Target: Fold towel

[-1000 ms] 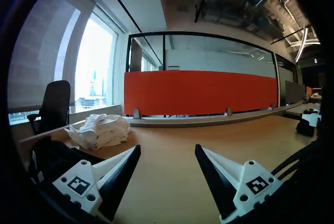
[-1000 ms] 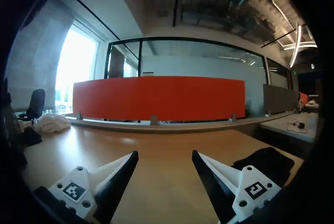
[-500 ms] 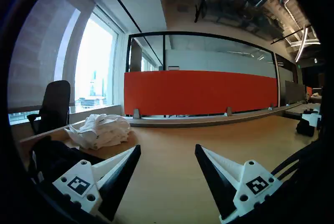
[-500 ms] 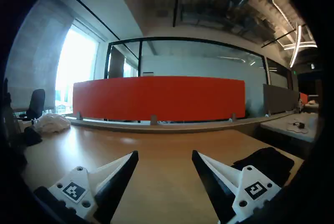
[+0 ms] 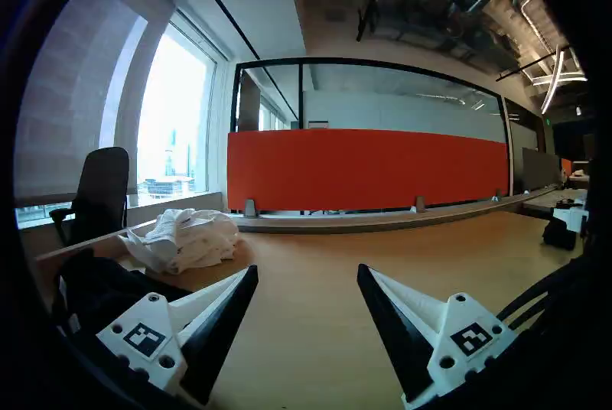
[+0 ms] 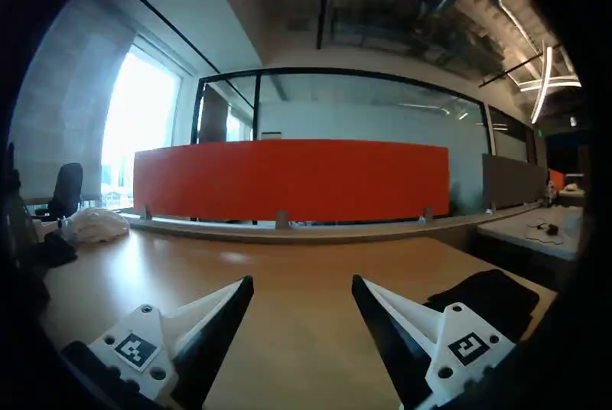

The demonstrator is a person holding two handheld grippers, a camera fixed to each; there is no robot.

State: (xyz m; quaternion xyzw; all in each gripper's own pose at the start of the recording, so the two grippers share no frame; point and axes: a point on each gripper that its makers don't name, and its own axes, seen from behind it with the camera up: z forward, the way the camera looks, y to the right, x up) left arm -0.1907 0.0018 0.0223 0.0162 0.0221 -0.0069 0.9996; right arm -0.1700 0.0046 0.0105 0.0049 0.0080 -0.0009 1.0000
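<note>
Nearest, the left gripper (image 5: 306, 267) has its white and black jaws spread wide and empty, low over a bare stretch of light brown wooden desk (image 5: 321, 249). The right gripper (image 6: 301, 278) has its jaws spread the same way, holding nothing. A black cloth (image 6: 489, 295) lies by the desk's right edge, just past the right gripper. Farther off, the crumpled white towel (image 5: 187, 238) sits in a heap near the desk's far left corner, well apart from both grippers. An orange divider panel (image 5: 367, 169) runs along the far edge. Folding appears not to have begun: the towel has yet to be fetched, spread flat and folded.
</note>
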